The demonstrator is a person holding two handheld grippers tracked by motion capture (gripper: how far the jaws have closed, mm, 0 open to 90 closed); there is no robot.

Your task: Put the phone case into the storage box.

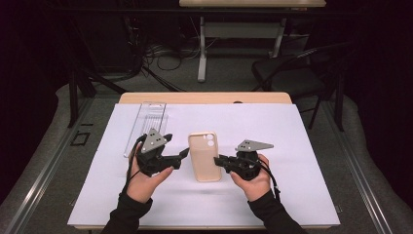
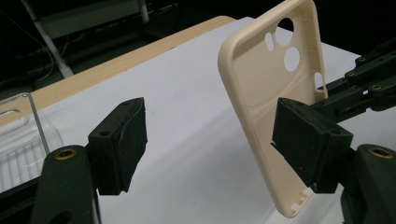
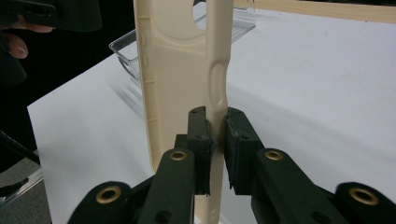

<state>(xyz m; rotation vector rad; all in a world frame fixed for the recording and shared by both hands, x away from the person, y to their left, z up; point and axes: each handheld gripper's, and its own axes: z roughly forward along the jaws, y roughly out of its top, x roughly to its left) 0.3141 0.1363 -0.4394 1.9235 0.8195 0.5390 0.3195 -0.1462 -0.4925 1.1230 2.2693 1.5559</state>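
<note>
The right gripper [image 3: 215, 140] has its jaws clamped on the side wall of the cream phone case [image 1: 205, 156] – holding it just above the white counter [image 1: 292, 146] – while the left gripper [image 2: 210, 140], jaws apart and gripping nothing, waits beside its other edge, likely to let the right one carry it alone.

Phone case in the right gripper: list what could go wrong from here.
1. The right gripper pinches only one side rim of the cream phone case; the soft rim could flex and slip out.
2. The left gripper stands open beside the case, one pad near its edge; a nudge might twist it.
3. The clear plastic box lies close behind the left hand.
</note>
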